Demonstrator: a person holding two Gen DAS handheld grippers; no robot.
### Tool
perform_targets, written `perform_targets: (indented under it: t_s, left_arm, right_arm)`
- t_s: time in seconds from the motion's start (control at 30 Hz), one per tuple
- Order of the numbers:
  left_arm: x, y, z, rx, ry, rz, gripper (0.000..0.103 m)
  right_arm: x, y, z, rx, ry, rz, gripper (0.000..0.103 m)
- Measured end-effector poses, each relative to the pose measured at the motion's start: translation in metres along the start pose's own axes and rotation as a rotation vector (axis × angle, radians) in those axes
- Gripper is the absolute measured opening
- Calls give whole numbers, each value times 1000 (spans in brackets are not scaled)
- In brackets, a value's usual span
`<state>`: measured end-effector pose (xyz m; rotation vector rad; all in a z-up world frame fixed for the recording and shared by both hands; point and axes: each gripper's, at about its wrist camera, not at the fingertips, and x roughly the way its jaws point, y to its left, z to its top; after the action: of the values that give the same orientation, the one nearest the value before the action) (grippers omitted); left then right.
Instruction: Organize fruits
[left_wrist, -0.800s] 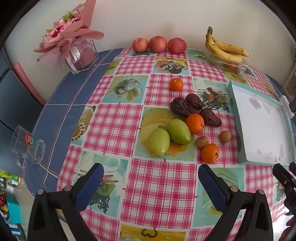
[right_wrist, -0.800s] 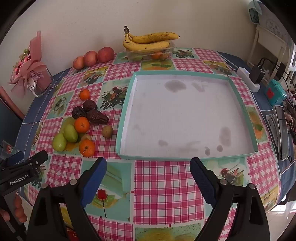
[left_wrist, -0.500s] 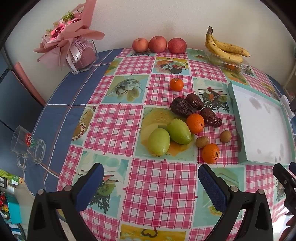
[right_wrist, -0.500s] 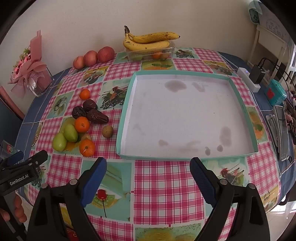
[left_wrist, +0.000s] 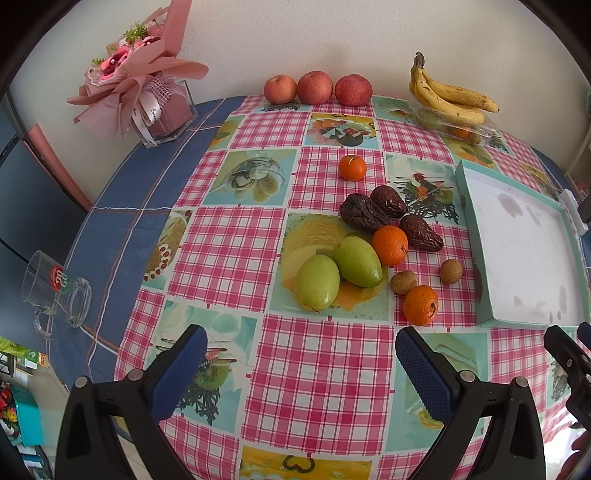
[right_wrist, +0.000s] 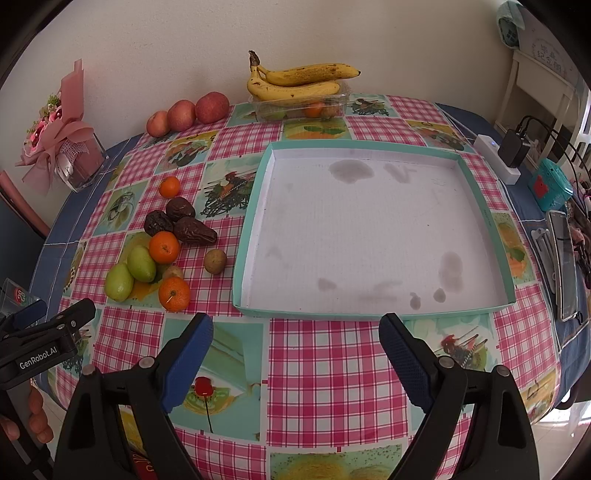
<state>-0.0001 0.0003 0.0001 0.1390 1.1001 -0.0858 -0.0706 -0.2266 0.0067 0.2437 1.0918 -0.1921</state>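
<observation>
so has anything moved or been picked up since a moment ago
Nothing visibly changed. Both pairs of jaws stay wide open and empty above the checked tablecloth, the left gripper facing the loose fruit and the right gripper facing the shallow teal-rimmed tray. The two green mangoes, the oranges and the dark wrinkled fruits lie where they were, and the tray is still empty.

A table (right_wrist: 332, 373) under a pink checked cloth carried a shallow teal-rimmed tray (right_wrist: 502, 258) at the right. Left of it lay a cluster: two green mangoes (left_wrist: 338, 271), three oranges (left_wrist: 389, 245), three dark wrinkled fruits (left_wrist: 388, 216) and two small brown ones (left_wrist: 450, 271). Three apples (left_wrist: 316, 88) lined the far edge, bananas (right_wrist: 299, 83) atop a clear box beside them. A bouquet (left_wrist: 142, 79) stood far left, a glass mug (left_wrist: 55, 295) near left.
</observation>
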Motion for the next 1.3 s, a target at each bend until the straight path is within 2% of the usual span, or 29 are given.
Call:
perform_targets:
  t_s: [0.93,1.0,1.17,1.3]
  left_arm:
    - [3,-4,-1,-5,9,-10,103]
    - [5,-2,-2,-16,14,-23,103]
    - [9,15,2,-62,53,-118,103]
    - [8,36,10,-108,22,-119,103]
  right_arm:
    - [1,3,-1,-8,7,-3,92]
    - [1,3,-1,-11,11,-4,92]
    - [0,4,2,-20,6,-4,92]
    - [-5,9,5,-36,-29,-2,92]
